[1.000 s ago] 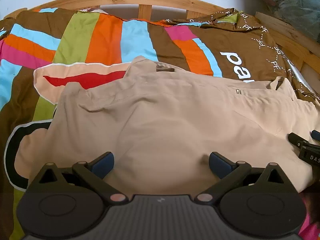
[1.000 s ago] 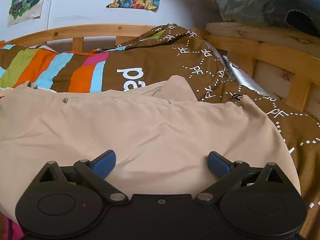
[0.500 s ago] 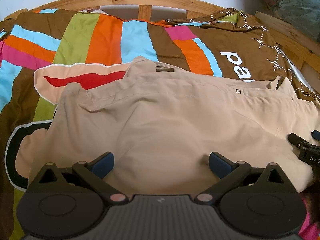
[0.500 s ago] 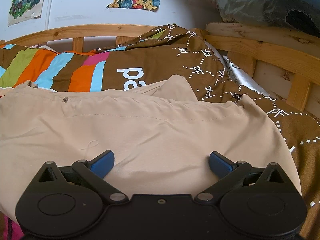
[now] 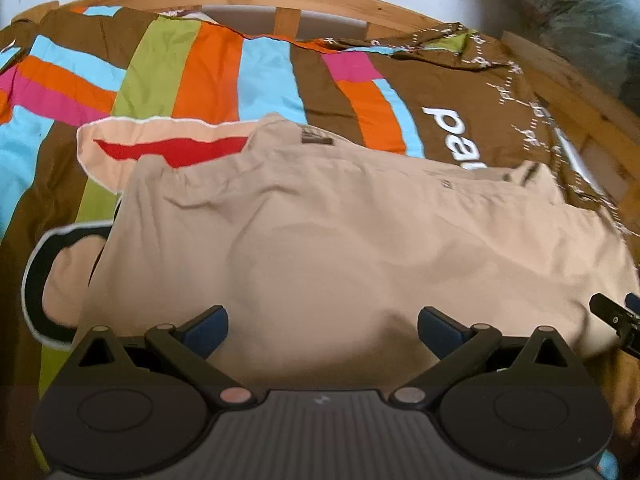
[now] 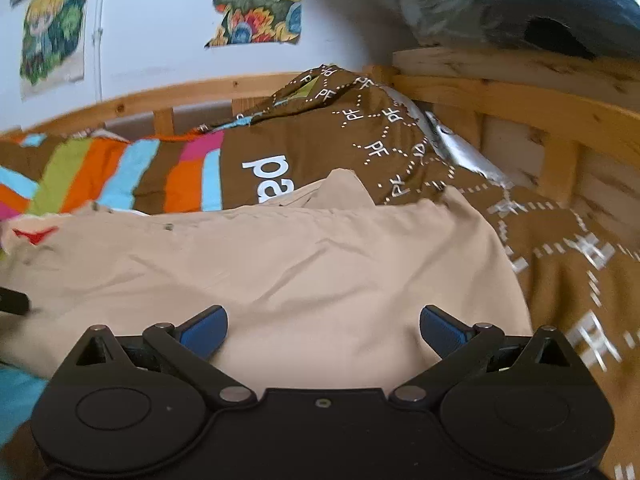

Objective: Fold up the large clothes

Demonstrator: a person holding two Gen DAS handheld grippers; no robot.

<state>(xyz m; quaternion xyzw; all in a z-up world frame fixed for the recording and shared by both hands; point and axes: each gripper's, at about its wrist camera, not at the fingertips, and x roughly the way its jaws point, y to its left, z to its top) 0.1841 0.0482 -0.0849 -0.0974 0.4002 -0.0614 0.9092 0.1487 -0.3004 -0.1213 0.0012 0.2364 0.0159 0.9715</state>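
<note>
Bedspread (image 5: 208, 80): striped and brown, covers the wood-framed bed; the work surface.
Garment (image 5: 340, 248): beige, lying spread across the bedspread, near hem just ahead of both tools, a few soft creases.
Left gripper (image 5: 322, 326): fingers wide apart, empty, over the near hem.
Right gripper (image 6: 323, 326): fingers likewise spread, holding nothing.
Advice: pinch the hem at matching points, lift evenly, carry both sides over together so the fold lands straight.

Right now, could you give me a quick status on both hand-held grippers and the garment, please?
Left hand-held gripper open, right hand-held gripper open, both empty. Beige garment lying partly folded on the striped bedspread. Nothing in the way.
</note>
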